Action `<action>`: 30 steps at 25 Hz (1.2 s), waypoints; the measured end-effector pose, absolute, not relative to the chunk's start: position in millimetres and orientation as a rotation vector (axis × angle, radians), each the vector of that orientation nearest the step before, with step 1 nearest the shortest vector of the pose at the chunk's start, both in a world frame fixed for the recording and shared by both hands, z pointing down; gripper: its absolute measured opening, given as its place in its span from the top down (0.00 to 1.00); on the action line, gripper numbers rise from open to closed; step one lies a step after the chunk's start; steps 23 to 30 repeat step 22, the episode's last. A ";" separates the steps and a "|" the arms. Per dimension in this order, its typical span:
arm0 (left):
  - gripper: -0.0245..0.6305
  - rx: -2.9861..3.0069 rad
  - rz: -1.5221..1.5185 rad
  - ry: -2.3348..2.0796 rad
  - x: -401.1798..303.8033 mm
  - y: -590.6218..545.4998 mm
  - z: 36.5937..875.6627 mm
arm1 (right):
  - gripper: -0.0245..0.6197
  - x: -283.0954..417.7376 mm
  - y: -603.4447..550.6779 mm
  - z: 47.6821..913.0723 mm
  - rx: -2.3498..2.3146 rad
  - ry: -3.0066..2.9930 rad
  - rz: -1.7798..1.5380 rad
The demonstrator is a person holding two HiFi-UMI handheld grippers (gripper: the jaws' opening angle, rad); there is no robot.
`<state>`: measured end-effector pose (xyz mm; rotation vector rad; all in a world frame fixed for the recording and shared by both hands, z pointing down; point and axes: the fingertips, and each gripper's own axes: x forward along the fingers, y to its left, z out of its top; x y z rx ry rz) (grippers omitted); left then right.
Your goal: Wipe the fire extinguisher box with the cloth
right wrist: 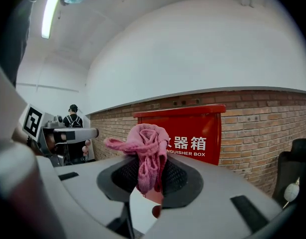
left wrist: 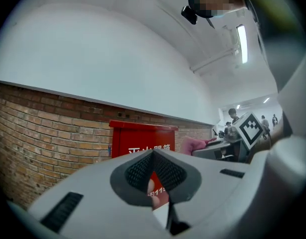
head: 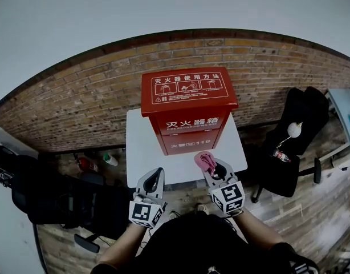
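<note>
A red fire extinguisher box (head: 189, 108) with white lettering stands on a small white table (head: 142, 153) against the brick wall; it also shows as the red box (left wrist: 143, 141) and the red box (right wrist: 193, 133) in the gripper views. My right gripper (head: 211, 165) is shut on a pink cloth (head: 205, 161), held just in front of the box's lower front; the bunched pink cloth (right wrist: 145, 153) sticks up from the jaws. My left gripper (head: 155, 178) hovers over the table's front edge, shut, with nothing in it, jaws meeting at the tips (left wrist: 152, 156).
A brick wall (head: 78, 101) runs behind the table. A black office chair (head: 294, 136) stands to the right, dark bags (head: 44, 193) to the left, small bottles (head: 109, 160) on the floor. People stand far off in the room (right wrist: 73, 121).
</note>
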<state>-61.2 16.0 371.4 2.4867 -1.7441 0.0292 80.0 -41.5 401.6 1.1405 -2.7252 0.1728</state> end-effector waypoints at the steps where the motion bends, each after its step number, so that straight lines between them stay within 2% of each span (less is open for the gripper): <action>1: 0.94 2.482 0.032 -1.749 -62.8 18.0 372.4 | 0.79 77.0 -38.9 401.4 1.129 -2.729 0.172; 13: 0.94 2.473 0.061 -1.779 -73.7 30.8 382.7 | 0.79 51.6 -15.8 398.0 1.018 -2.742 0.158; 30: 0.94 2.487 0.087 -1.735 -68.2 33.2 389.4 | 0.79 52.4 -9.7 399.3 0.951 -2.737 0.192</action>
